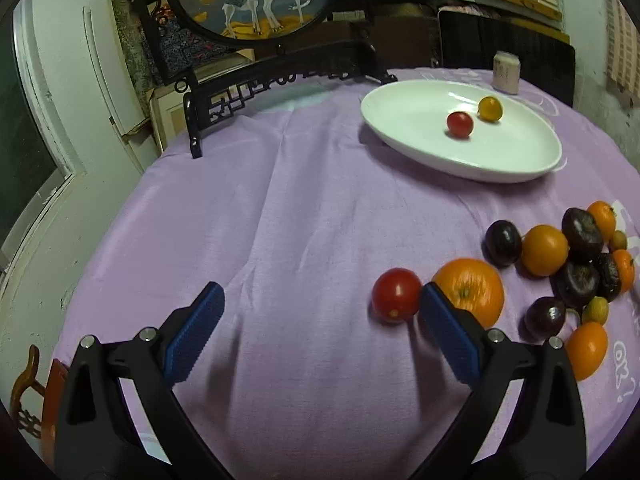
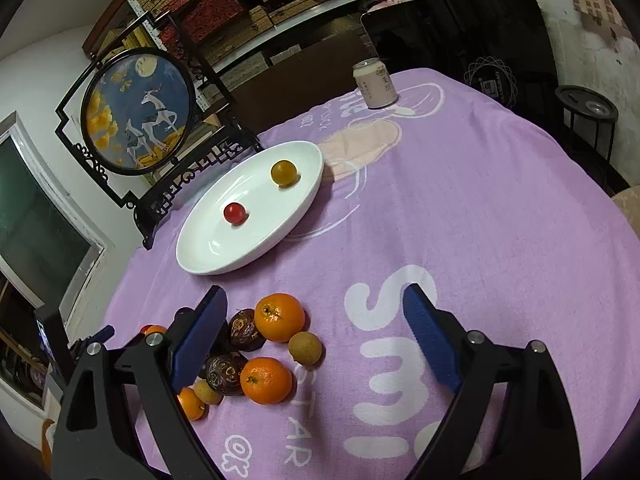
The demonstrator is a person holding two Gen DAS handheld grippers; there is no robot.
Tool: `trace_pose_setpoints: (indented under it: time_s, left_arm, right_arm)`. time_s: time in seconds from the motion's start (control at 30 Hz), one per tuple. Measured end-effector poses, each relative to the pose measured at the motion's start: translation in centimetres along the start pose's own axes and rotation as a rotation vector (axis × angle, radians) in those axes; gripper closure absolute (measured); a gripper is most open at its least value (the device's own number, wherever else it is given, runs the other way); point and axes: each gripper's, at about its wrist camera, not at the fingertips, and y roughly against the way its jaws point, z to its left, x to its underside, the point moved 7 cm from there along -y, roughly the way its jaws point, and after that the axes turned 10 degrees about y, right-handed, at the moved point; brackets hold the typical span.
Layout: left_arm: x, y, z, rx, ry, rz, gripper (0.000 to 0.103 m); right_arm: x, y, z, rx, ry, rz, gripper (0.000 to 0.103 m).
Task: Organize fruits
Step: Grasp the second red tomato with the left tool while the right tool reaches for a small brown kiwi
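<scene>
We hold the left gripper point(image 1: 322, 306) low over the lilac-covered surface point(image 1: 280, 208), its jaws spread wide and nothing between them. Its right finger sits just beside a red tomato point(image 1: 396, 295) and in front of a large orange point(image 1: 470, 290); whether it touches either, we cannot tell. The right gripper point(image 2: 314, 308) also stands wide and empty, hanging above the near cluster of fruit, with an orange point(image 2: 279, 317) and a small tan fruit point(image 2: 305, 347) lying in the gap between its fingers.

The white plate point(image 1: 400, 136) lies at the far side, well apart from the pile, and already carries a small red tomato point(image 1: 460, 124) and a yellow one point(image 1: 490, 109). The rest remains heaped on the cloth: oranges, dark wrinkled fruits point(image 2: 245, 329) and small tan ones, many touching one another.

We judge the main risk to be rolling. The red tomato is round and smooth, and a finger arriving from the side could nudge it away or push it into the large orange. In the cluster, closing on one fruit may squeeze a neighbour or scatter the heap. The soft cloth is creased, which could tip a fruit unexpectedly. On the plate, a dropped fruit may roll and knock the two already there.
</scene>
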Motion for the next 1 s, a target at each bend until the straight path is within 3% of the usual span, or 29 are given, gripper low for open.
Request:
trace_pose_setpoints:
  time_s: [0.1, 0.2, 0.27, 0.33, 0.4, 0.47, 0.6, 0.83, 1.0]
  left_arm:
    - [0.1, 0.1, -0.9, 0.033, -0.03, -0.003, 0.005]
    - [0.2, -0.1, -1.2, 0.074, -0.026, 0.012, 0.018]
    - [0.3, -0.2, -1.4, 0.133, -0.003, 0.032, 0.036]
    - [0.6, 0.0, -1.8, 0.18, -0.008, 0.046, 0.045]
    - [0.6, 0.7, -1.7, 0.149, -0.064, 0.016, 0.045]
    - [0.2, 1.3, -0.2, 0.095, -0.041, -0.017, 0.045]
    - [0.4, 0.8, 1.6, 0.124, 0.05, 0.022, 0.045]
    - [1.8, 0.9, -2.3, 0.136, -0.121, 0.022, 0.038]
    - [1.5, 0.1, -2.1, 0.166, -0.085, 0.048, 0.039]
  right_arm:
    - [0.0, 0.0, 0.3, 0.009, 0.027, 0.0, 0.013]
    - [0.0, 0.0, 0.5, 0.018, 0.047, -0.002, 0.013]
    - [0.0, -0.1, 0.6, 0.019, 0.051, -0.001, 0.013]
    - [0.0, -0.1, 0.6, 0.019, 0.05, 0.001, 0.013]
    - [0.0, -0.1, 0.4, 0.024, 0.048, 0.002, 0.013]
    - [0.1, -0.1, 0.2, 0.03, 0.039, 0.004, 0.013]
    - [0.3, -0.2, 0.5, 0.008, 0.034, 0.015, 0.013]
    - [0.4, -0.3, 1.1, 0.023, 0.073, 0.017, 0.013]
    - [0.6, -0.5, 1.3, 0.031, 0.09, 0.023, 0.013]
